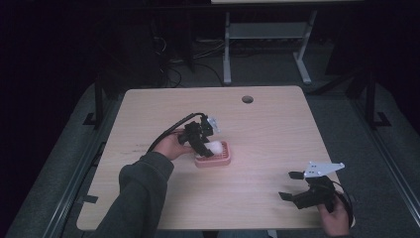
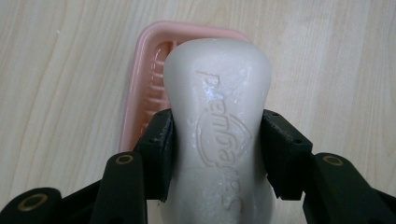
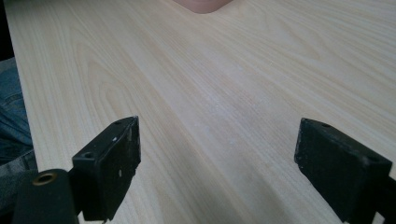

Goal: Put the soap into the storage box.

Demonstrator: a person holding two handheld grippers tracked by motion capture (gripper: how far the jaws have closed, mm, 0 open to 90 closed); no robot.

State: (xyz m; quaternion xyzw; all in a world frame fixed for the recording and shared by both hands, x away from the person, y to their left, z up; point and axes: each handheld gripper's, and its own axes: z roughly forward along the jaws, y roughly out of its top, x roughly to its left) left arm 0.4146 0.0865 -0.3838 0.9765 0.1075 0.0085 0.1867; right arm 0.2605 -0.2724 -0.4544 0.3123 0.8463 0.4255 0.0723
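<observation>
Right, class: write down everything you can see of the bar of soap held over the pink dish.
The bar of soap is off-white, smooth and waxy-looking, with rounded corners and a waist narrowing at its middle. A raised brand word and emblem are moulded into its top face, with small pale flecks on the surface. The left hand-held gripper clamps it at the waist, one black jaw pressed against each side. It sits above the ribbed pink soap dish on the light wooden table; whether it touches the dish cannot be told.

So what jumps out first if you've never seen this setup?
The pale bar of soap, pinched between the black left tongs just over a pink soap dish near the middle of the wooden table. Off at the near right corner, the right tongs gape open with nothing in them.
</observation>
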